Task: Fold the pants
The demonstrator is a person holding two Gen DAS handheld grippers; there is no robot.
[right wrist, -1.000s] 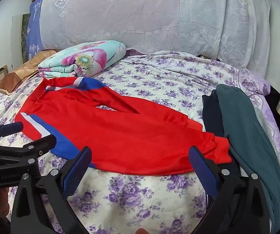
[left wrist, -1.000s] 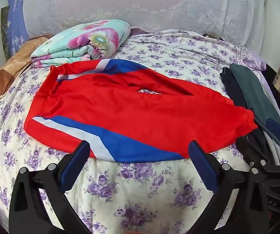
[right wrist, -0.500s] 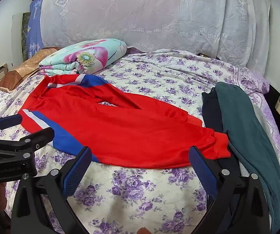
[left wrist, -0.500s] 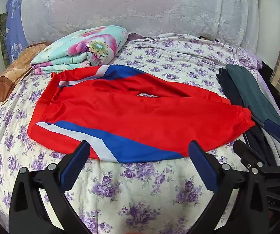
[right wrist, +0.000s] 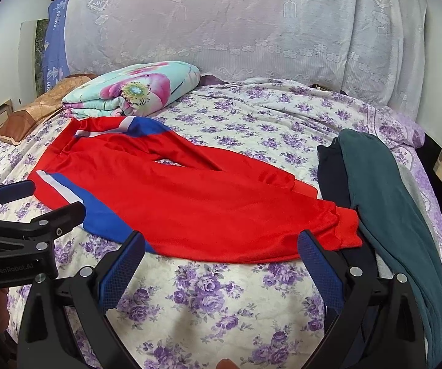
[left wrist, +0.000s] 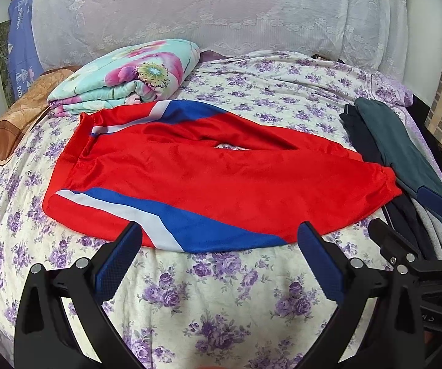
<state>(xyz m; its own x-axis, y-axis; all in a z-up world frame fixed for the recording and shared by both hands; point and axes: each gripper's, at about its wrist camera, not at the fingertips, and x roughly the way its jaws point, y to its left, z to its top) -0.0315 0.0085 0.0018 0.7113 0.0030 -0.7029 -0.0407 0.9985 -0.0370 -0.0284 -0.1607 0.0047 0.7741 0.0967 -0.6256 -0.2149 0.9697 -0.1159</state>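
Floral purple-and-cream bedsheet [left wrist: 221,292] covers the bed that serves as the folding surface, with a lace-draped headboard behind it. Spread flat across its middle lie the shiny red track pants with blue and white side stripes [left wrist: 221,178]: waistband toward the left, legs running right, a small gap of sheet showing between the two legs. They seem laid out this way so that one leg can be brought over the other along the length.

Both tongs hover over the near edge of the bed, apart from the cloth. The left tongs [left wrist: 221,243] stand wide apart, empty, facing the near striped hip and leg seam, a likely first grip. The right tongs [right wrist: 221,246] are likewise spread and empty, aimed at the near leg close to its ribbed cuff [right wrist: 344,230]. One pair near each end suits lifting a long limp leg without letting it sag.

Just beside the cuffs sits a pile of dark green and navy garments [right wrist: 390,200], perhaps waiting or already done; I cannot tell which. A folded mint floral quilt [left wrist: 128,77] and a brown cushion [left wrist: 14,123] stay well back near the headboard.
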